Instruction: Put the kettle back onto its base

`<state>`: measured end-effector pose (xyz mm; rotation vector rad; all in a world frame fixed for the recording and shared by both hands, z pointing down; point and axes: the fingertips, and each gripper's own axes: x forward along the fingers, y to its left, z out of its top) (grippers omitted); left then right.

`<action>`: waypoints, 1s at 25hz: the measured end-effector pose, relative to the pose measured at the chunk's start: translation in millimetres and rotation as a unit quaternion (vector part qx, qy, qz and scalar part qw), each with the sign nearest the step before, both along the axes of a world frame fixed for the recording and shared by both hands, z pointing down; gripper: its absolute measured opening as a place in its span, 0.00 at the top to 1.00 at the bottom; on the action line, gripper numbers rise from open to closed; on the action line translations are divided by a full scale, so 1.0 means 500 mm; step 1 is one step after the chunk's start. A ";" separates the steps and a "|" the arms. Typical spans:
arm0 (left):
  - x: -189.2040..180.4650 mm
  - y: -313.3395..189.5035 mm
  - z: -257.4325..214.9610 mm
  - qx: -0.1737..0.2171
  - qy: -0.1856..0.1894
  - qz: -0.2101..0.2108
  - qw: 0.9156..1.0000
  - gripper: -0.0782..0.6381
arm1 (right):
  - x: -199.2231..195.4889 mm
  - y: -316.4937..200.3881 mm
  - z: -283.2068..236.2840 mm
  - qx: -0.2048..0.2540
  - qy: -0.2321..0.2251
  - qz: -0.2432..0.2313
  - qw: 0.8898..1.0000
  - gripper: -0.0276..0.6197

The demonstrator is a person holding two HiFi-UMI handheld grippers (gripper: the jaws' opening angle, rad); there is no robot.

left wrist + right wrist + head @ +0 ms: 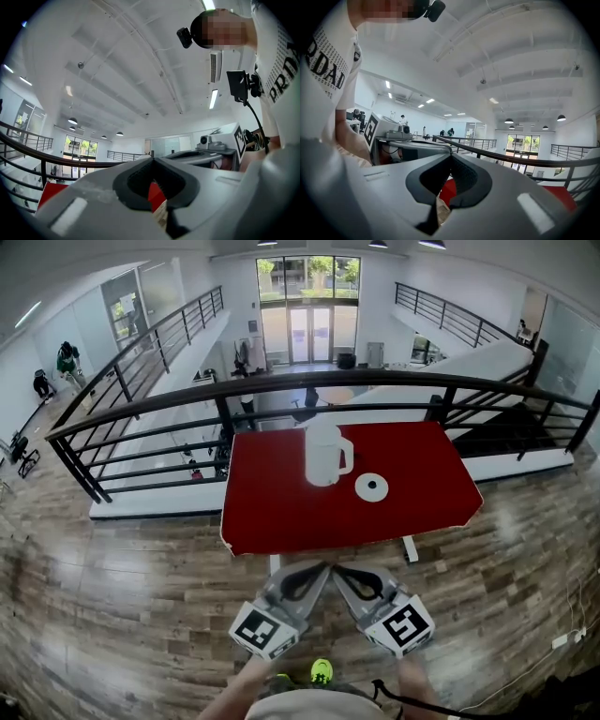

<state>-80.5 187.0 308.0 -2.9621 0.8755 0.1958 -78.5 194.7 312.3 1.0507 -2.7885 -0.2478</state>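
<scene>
A white kettle (323, 454) stands upright near the far middle of the red table (272, 512), handle to the right. Its round white base (371, 487) lies flat just right of it, with a gap between them. Well short of the table, over the wooden floor, my left gripper (322, 570) and right gripper (339, 570) are held side by side with their tips close together. Both are shut with nothing in them. In the left gripper view my left gripper (152, 159) has its jaws meeting at the tip. The right gripper (451, 155) looks the same in its own view.
A dark metal railing (281, 385) runs right behind the table, with an open drop to the lower floor beyond it. Wooden floor (122, 596) surrounds the table. The person's bright green shoe (322, 671) shows between the two marker cubes.
</scene>
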 end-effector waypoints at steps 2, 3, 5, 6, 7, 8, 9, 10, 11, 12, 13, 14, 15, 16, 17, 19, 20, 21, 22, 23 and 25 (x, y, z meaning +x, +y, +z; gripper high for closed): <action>0.019 -0.015 0.002 -0.003 0.000 -0.004 1.000 0.90 | 0.018 -0.013 0.001 -0.002 0.001 -0.003 1.000 0.95; 0.026 -0.021 0.004 -0.003 0.001 -0.005 1.000 0.90 | 0.025 -0.018 0.002 -0.004 0.001 -0.004 1.000 0.95; 0.039 -0.033 0.003 -0.004 0.006 -0.006 1.000 0.90 | 0.037 -0.028 0.003 -0.005 0.002 -0.005 1.000 0.95; 0.046 -0.040 0.000 -0.005 0.011 -0.006 1.000 0.90 | 0.044 -0.034 0.002 -0.005 0.002 -0.006 1.000 0.95; 0.052 -0.046 -0.002 -0.006 0.013 -0.007 1.000 0.90 | 0.049 -0.040 0.001 -0.005 0.002 -0.005 1.000 0.95; 0.055 -0.052 0.000 -0.007 0.010 -0.007 1.000 0.90 | 0.053 -0.046 0.001 -0.006 0.002 -0.005 1.000 0.95; 0.056 -0.058 0.004 -0.007 0.004 -0.007 1.000 0.90 | 0.055 -0.052 0.001 -0.007 0.002 -0.005 1.000 0.95; 0.056 -0.064 0.007 -0.006 0.000 -0.008 1.000 0.90 | 0.055 -0.058 0.001 -0.008 0.003 -0.005 1.000 0.95; 0.054 -0.069 0.009 -0.007 0.000 -0.009 1.000 0.90 | 0.053 -0.063 0.003 -0.009 0.003 -0.005 1.000 0.95; 0.051 -0.076 0.009 -0.007 0.004 -0.009 1.000 0.90 | 0.050 -0.070 0.004 -0.010 0.002 -0.005 1.000 0.95; 0.049 -0.084 0.007 -0.008 0.010 -0.010 1.000 0.90 | 0.048 -0.078 0.006 -0.011 0.002 -0.004 1.000 0.95; 0.049 -0.094 0.008 -0.010 0.013 -0.010 1.000 0.90 | 0.047 -0.088 0.009 -0.013 0.003 -0.002 1.000 0.95; 0.049 -0.104 0.012 -0.012 0.012 -0.010 1.000 0.90 | 0.047 -0.098 0.013 -0.015 0.003 0.000 1.000 0.95; 0.050 -0.115 0.018 -0.014 0.008 -0.009 1.000 0.90 | 0.048 -0.109 0.017 -0.017 0.003 0.002 1.000 0.95; 0.051 -0.126 0.023 -0.015 0.006 -0.007 1.000 0.90 | 0.050 -0.120 0.020 -0.020 0.003 0.004 1.000 0.95; 0.055 -0.150 0.030 -0.017 0.005 -0.004 1.000 0.90 | 0.054 -0.144 0.027 -0.024 0.000 0.008 1.000 0.95; 0.056 -0.164 0.032 -0.015 0.005 -0.001 1.000 0.90 | 0.055 -0.157 0.029 -0.027 -0.003 0.010 1.000 0.95; 0.056 -0.179 0.032 -0.013 0.004 0.001 1.000 0.90 | 0.055 -0.172 0.029 -0.028 -0.005 0.012 1.000 0.95; 0.056 -0.195 0.031 -0.011 0.003 0.004 1.000 0.90 | 0.055 -0.189 0.028 -0.027 -0.005 0.015 1.000 0.95; 0.057 -0.212 0.030 -0.011 0.002 0.007 1.000 0.90 | 0.055 -0.206 0.025 -0.026 -0.005 0.018 0.999 0.95; 0.059 -0.244 0.028 -0.011 0.001 0.012 1.000 0.90 | 0.058 -0.238 0.022 -0.026 -0.006 0.024 0.999 0.95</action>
